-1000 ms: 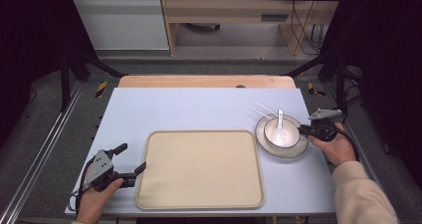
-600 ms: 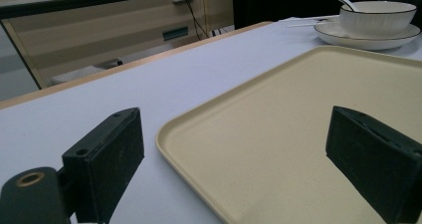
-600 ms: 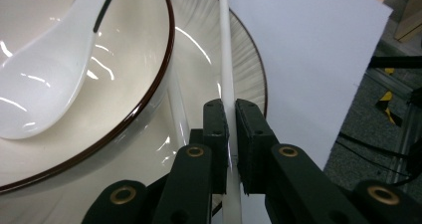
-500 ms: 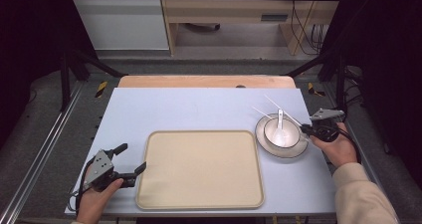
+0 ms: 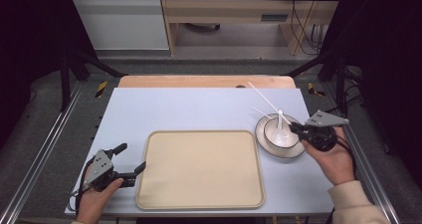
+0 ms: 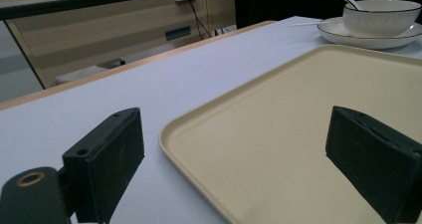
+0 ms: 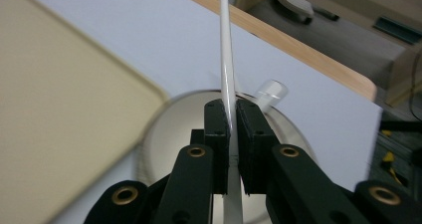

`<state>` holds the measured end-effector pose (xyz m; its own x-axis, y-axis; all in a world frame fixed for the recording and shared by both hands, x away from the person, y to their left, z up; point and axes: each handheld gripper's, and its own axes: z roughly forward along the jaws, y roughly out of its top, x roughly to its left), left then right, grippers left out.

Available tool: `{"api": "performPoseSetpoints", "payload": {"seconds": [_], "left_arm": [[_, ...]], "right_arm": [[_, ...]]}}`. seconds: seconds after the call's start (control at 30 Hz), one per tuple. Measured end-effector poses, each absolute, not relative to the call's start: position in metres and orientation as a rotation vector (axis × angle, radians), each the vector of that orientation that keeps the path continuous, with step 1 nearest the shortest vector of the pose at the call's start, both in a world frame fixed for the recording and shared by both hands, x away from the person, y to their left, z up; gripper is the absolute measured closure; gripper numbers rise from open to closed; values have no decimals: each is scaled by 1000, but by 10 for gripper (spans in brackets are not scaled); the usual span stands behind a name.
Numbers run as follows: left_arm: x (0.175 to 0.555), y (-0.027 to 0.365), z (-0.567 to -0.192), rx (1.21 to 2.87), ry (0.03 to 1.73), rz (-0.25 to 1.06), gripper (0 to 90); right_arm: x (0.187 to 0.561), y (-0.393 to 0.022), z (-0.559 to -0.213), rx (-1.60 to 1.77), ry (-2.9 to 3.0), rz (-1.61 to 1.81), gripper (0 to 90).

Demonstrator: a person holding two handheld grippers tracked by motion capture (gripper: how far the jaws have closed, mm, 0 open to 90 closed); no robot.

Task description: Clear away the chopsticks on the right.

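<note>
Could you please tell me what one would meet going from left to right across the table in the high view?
Left gripper, jaws open → beige tray → white plate carrying a bowl → right gripper, shut on a thin white chopstick.

One camera looks down from high above the counter (image 5: 199, 109), while two ride low and close on each gripper, and all see the tray (image 5: 199, 169).
</note>
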<state>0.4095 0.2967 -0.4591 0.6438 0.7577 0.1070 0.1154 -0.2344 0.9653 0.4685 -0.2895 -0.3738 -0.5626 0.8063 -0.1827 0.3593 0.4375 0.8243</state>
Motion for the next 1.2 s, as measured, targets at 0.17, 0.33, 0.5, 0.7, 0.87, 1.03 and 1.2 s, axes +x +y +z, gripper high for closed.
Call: {"api": "performPoseSetpoints", "payload": {"seconds": [0.17,0.33,0.5,0.7,0.87,1.03,1.2], "left_arm": [[409,298,-459,1729,710,709,79],[410,299,-458,1721,713,708,79],[409,299,-458,1719,711,710,79],[409,299,-458,1720,712,711,79],[409,299,-458,1723,713,712,79],[410,299,-458,1725,714,711,79],[410,299,-458,1724,714,711,80]], "right_arm": [[444,-241,-377,870,2207,1053,840],[427,-201,-397,828,2304,1030,840],[422,-184,-411,823,2358,1006,840],[416,-172,-429,847,2399,1006,840],[414,-172,-437,879,2408,1003,840],[411,-173,-445,910,2421,988,840],[408,-171,-453,949,2429,993,840]]}}
